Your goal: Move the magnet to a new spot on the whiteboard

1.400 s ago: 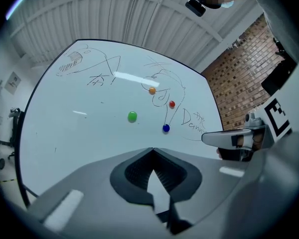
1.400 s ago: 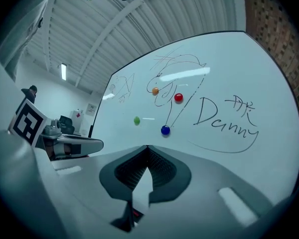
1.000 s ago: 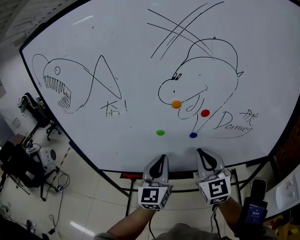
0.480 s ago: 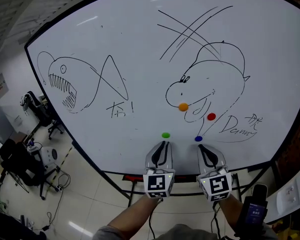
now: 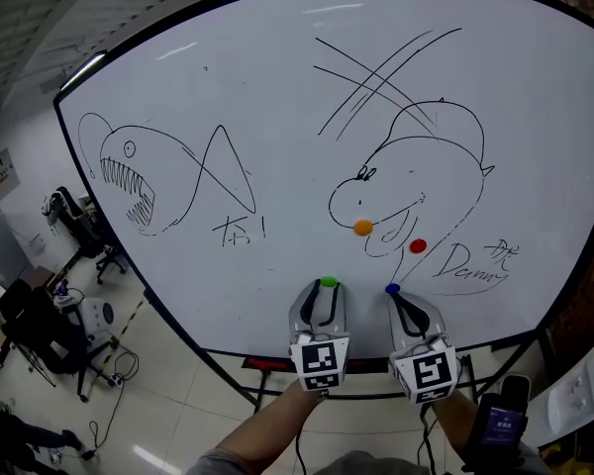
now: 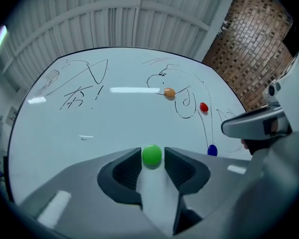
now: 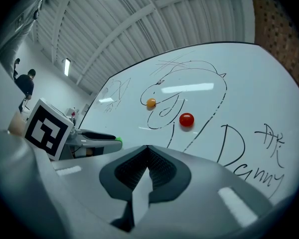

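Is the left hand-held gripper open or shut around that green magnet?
Open. On the left hand-held gripper the jaws have just been opening and now stand apart, with the green magnet between their tips.

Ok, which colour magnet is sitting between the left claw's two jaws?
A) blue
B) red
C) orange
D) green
D: the green magnet sits on the whiteboard right between the tips of the left claw, whose jaws have just been opening and stand open around it.
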{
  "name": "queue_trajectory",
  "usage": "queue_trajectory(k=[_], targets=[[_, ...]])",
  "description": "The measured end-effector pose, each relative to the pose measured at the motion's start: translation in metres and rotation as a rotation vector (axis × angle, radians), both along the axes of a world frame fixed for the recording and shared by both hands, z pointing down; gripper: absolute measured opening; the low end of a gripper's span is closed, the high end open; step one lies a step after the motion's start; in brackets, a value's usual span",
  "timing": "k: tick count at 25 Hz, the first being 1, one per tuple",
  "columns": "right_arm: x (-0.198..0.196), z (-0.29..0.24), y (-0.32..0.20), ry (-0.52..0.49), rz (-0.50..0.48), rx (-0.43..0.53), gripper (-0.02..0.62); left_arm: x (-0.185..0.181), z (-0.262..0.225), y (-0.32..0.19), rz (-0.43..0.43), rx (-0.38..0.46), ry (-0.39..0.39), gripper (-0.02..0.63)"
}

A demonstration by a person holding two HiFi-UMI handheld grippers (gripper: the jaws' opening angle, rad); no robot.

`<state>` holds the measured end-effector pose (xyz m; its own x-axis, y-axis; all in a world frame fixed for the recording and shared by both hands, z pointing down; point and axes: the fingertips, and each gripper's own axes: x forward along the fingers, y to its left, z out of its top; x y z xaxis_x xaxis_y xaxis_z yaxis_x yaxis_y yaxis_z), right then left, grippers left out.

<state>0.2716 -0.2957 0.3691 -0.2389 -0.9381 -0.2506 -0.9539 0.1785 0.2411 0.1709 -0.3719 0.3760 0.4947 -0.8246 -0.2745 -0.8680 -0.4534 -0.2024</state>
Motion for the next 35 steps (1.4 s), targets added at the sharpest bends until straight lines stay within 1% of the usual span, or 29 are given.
queue_trajectory(k=[2, 4, 6, 14, 19, 24, 27, 30, 35], targets=[[0.0, -0.001, -0.001, 0.001, -0.003, 0.001, 0.0, 0.001, 0.0, -0.003, -0.016, -0.002, -0.002, 0.146], [0.001, -0.001, -0.001, 0.002, -0.006, 0.001, 0.0, 0.001, 0.0, -0.004, -0.039, 0.007, -0.005, 0.126], [0.001, -0.001, -0.001, 0.001, -0.01, 0.001, 0.0, 0.0, 0.0, -0.004, -0.052, 0.015, -0.005, 0.126], [0.002, 0.001, -0.001, -0.001, -0.038, -0.006, 0.0, 0.001, 0.0, -0.005, -0.04, -0.005, 0.009, 0.124], [-0.002, 0.002, -0.001, 0.001, -0.079, -0.011, 0.0, -0.001, 0.0, -0.005, -0.052, -0.026, 0.017, 0.123], [-0.007, -0.001, 0.0, 0.0, -0.125, 0.0, 0.0, -0.006, -0.002, -0.006, -0.073, -0.027, 0.019, 0.123], [-0.014, -0.003, -0.005, -0.003, -0.138, 0.003, 0.0, -0.016, -0.007, -0.006, -0.082, -0.015, 0.031, 0.121], [-0.03, -0.004, -0.011, 0.006, -0.149, 0.009, 0.0, -0.032, -0.012, -0.007, -0.082, 0.002, 0.035, 0.123], [-0.077, -0.006, -0.023, 0.011, -0.16, 0.023, 0.0, -0.074, -0.018, -0.017, -0.077, 0.007, 0.045, 0.123]])
